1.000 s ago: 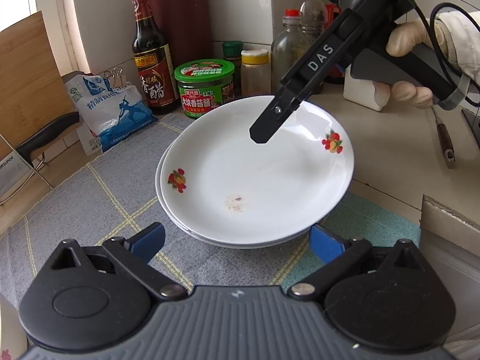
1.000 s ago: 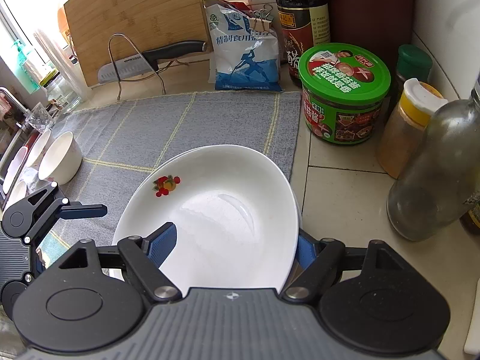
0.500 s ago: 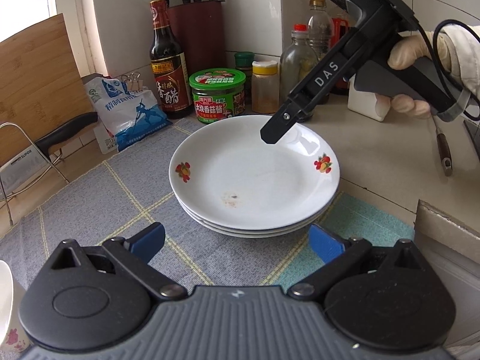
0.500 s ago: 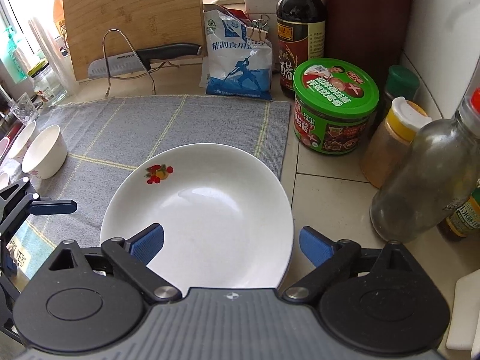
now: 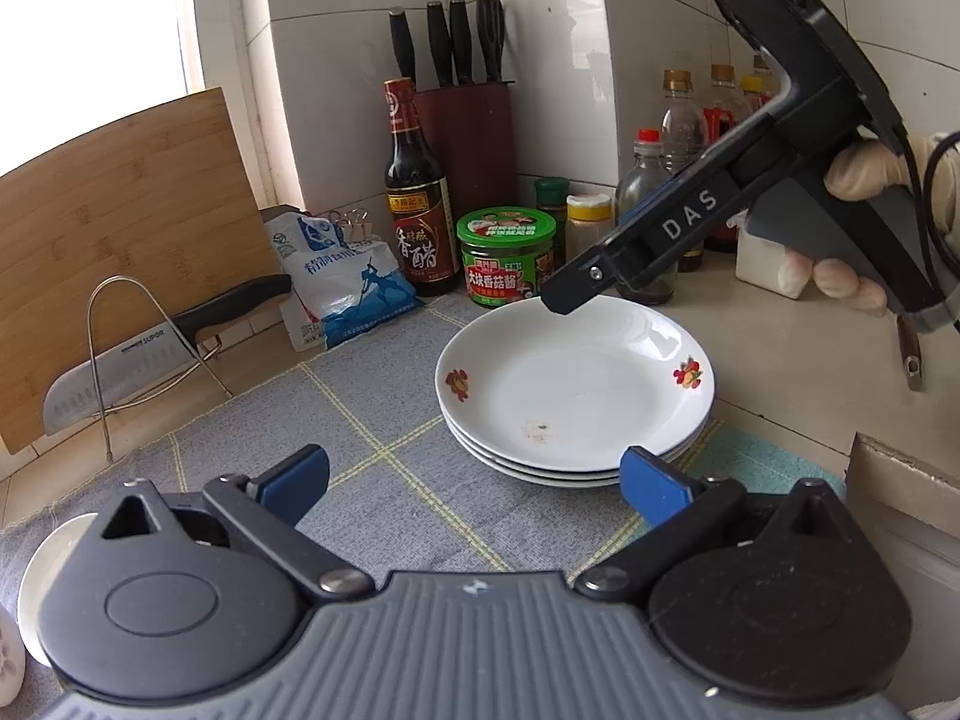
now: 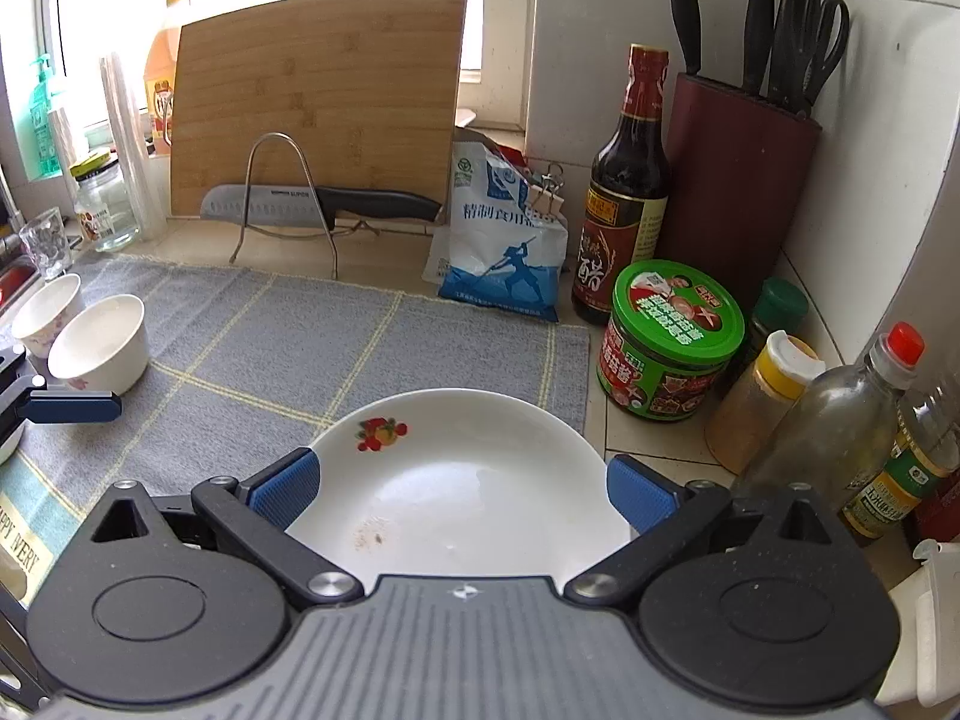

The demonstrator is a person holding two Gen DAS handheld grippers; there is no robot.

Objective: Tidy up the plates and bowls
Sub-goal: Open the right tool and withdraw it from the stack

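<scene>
From the left wrist view, the stack of white fruit-printed ceramic plates (image 5: 575, 393) now rests flat on the grey checked mat (image 5: 360, 450), released by the right tool (image 5: 555, 300), which has lifted off its far rim. The left tool (image 5: 474, 477) hangs wide and empty just short of the stack.

From the right wrist view, the right tool (image 6: 459, 489) gapes wide above the top plate (image 6: 462, 480), and two white bowls (image 6: 99, 345) wait at the mat's left end, so stacking them likely comes next.

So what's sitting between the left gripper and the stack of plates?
Nothing but bare grey mat: in the left wrist view it runs uninterrupted from the open left gripper to the stack of plates.
</scene>
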